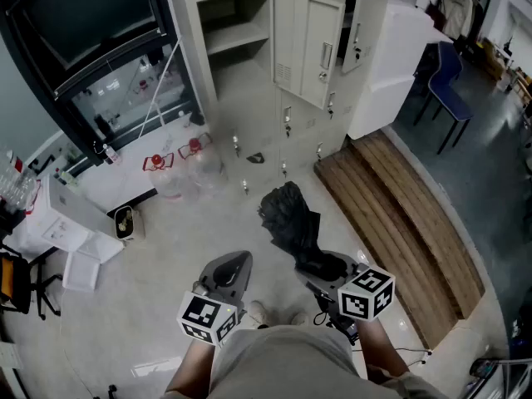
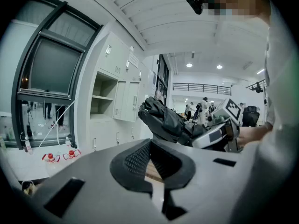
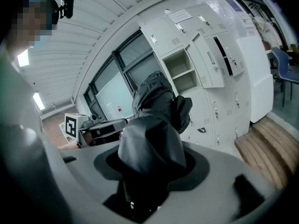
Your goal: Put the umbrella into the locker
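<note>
A folded black umbrella [image 1: 291, 219] sticks forward out of my right gripper [image 1: 320, 268], whose jaws are shut on its handle end; its bunched fabric fills the right gripper view [image 3: 152, 125] and hides the pads. From the left gripper view the umbrella [image 2: 163, 120] points left, toward the lockers. My left gripper [image 1: 231, 271] is beside it on the left, shut with nothing held, the ribbed pads [image 2: 135, 160] meeting at their tips. The grey-white locker [image 1: 291, 98] stands ahead with an open shelved compartment [image 1: 237, 32] and open doors [image 1: 320, 52].
A low wooden platform [image 1: 399, 214] lies on the floor at the right, with a blue chair [image 1: 449, 90] and a white cabinet [image 1: 386, 65] behind it. Clear water jugs with red caps [image 1: 158, 163] and white boxes [image 1: 75, 239] sit on the left.
</note>
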Demonstrator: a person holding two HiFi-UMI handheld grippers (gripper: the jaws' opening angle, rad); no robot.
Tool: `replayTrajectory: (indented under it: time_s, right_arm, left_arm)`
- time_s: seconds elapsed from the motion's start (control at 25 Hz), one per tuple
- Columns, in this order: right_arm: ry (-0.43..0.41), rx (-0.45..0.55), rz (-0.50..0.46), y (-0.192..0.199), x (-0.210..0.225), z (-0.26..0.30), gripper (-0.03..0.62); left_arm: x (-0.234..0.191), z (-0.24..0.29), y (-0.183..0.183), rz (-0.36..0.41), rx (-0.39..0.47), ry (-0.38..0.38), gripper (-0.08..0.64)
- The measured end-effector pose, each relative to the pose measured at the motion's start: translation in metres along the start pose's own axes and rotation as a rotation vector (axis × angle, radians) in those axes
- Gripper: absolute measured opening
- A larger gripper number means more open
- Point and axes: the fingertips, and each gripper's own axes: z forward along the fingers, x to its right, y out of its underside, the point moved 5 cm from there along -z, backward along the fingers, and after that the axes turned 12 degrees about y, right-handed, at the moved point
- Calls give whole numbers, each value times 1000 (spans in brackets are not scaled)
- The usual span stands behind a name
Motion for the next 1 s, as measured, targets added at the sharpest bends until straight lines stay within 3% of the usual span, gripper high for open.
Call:
replayTrajectory:
  time_s: [0.48,1.0]
  right_arm:
    - [35,-7,7,1,3,3,235]
    - [62,-23,17,-14,-10,46,235]
  left_arm:
    - [-7,-9,0,21,-1,1,15]
    - [-59,-27,-7,17,27,-13,15]
